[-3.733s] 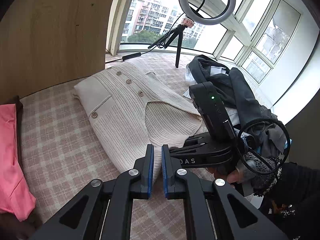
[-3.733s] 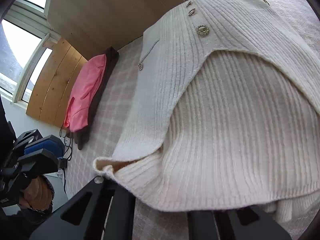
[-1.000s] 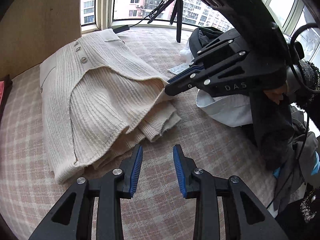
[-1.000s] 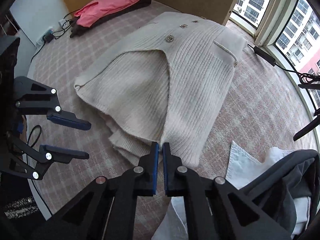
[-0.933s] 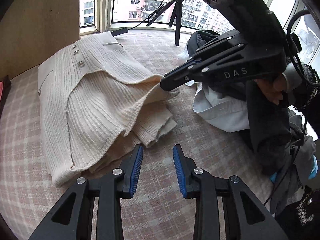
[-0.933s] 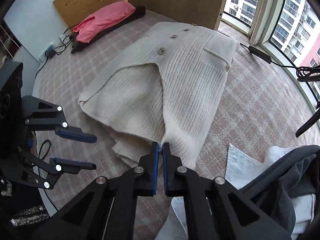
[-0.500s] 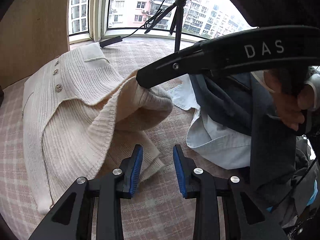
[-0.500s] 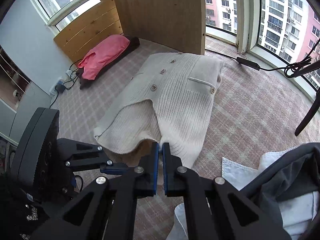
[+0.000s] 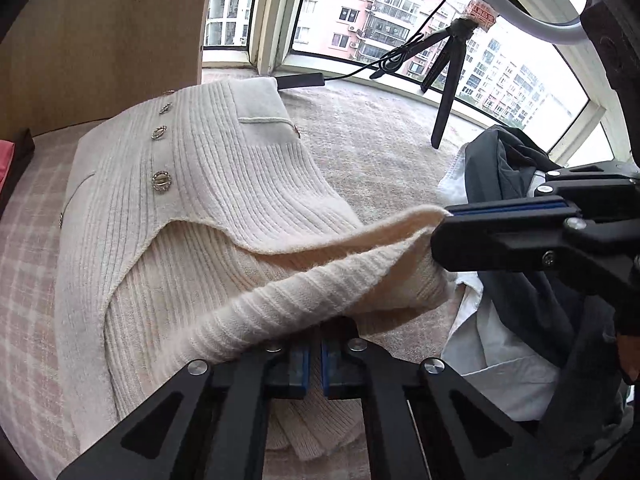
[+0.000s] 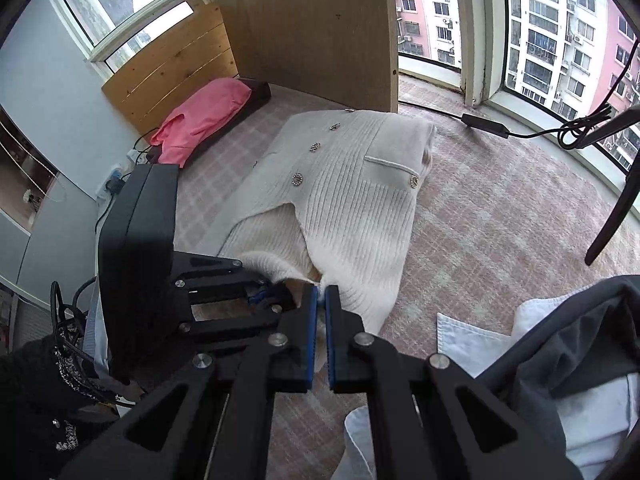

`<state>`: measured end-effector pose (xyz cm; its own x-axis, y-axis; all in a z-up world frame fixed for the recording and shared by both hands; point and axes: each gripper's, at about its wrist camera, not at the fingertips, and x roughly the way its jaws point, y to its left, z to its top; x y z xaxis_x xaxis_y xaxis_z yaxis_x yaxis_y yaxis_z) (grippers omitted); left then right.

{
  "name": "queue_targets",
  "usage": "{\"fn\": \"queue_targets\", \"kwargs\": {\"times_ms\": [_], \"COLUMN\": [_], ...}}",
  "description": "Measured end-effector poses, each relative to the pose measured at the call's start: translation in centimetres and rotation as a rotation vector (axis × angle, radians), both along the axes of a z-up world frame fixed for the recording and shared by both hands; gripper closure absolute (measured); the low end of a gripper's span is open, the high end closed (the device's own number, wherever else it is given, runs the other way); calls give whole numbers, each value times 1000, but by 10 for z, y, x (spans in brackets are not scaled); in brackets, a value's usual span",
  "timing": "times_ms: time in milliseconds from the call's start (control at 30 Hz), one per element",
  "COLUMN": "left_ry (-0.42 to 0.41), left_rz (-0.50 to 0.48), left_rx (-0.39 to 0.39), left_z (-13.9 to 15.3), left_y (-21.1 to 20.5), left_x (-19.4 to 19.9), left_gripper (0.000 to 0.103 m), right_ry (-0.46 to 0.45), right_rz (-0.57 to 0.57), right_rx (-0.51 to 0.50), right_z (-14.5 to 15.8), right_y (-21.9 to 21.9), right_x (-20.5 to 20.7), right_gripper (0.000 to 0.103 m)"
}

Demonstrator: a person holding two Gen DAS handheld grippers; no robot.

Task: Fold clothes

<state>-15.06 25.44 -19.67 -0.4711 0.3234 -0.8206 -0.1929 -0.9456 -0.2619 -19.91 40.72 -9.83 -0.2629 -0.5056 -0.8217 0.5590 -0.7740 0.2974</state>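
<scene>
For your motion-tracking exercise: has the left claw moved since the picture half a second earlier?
Yes. The left claw, open and short of the cream cardigan half a second ago, has advanced toward the window and closed on its lifted hem.

Cardigan (image 10: 352,216) lies flat on the bedspread (image 10: 500,216), near hem lifted. Pile of clothes (image 10: 568,364) just right of the hem. Pillow (image 10: 200,120) far left by the headboard (image 10: 172,68). Wooden panel (image 10: 312,28) stands behind the cardigan, window (image 10: 560,32) to its right. Tripod (image 9: 448,92) on the sill behind the pile. Both grippers, left gripper (image 10: 260,294) and right gripper (image 10: 321,336), sit at the near hem.
</scene>
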Motion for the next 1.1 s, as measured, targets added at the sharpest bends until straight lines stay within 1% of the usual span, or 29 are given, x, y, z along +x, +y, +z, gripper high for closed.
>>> {"fn": "queue_targets", "kwargs": {"times_ms": [100,200,233,300,400,433,500,533,567,633,667,700,733,767,800,833,867,900,1000,1033,1100], "left_ry": [19,67,72,62,-1,-7,-44,-57,-69,-54,-27,-9,3,25,57,91,118,127,119,116,133], "left_rz": [-23,-44,-52,-37,-19,-15,-2,-14,-30,-74,-90,-105,-128,-147,-151,-153,-163,-172,-194,-192,-214], "left_rx": [-26,-97,-104,-178,-218,-260,-225,-191,-155,-107,-114,-125,-127,-144,-195,-251,-300,-342,-444,-454,-448], "left_z": [15,33,35,28,0,-8,-13,-10,-5,11,21,29,36,42,44,46,43,38,20,14,4], "left_y": [-6,-10,-13,-16,-23,-24,-30,-34,-38,-46,-51,-57,-63,-68,-71,-75,-78,-81,-87,-87,-85], "left_x": [12,23,25,25,22,23,24,28,32,50,62,73,84,93,100,107,109,107,96,92,87], "left_gripper": [101,101,101,101,101,101,103,102,96,89,87,85,84,83,81,76,75,75,74,74,74], "right_ry": [3,1,-1,-2,-15,-19,-40,-48,-57,-56,-38,-20,-3,15,33,50,68,86,99,113,151], "right_rz": [-11,-7,-1,10,27,29,39,50,62,80,83,86,90,93,96,100,103,106,139,149,165], "right_rx": [-4,-12,-16,-6,24,46,77,86,94,112,123,134,145,156,167,178,189,200,262,286,336], "right_z": [3,6,6,2,-12,-19,-33,-35,-36,-36,-34,-32,-30,-28,-26,-24,-22,-20,-33,-38,-46], "right_y": [5,6,4,-2,-14,-18,-24,-26,-26,-27,-26,-26,-26,-26,-26,-26,-26,-26,-43,-48,-57], "right_x": [2,7,9,12,18,20,23,26,29,35,38,41,45,48,51,54,58,61,64,65,67], "right_gripper": [99,99,99,99,99,99,99,99,98,97,94,87,83,78,77,77,73,68,67,67,67]}}
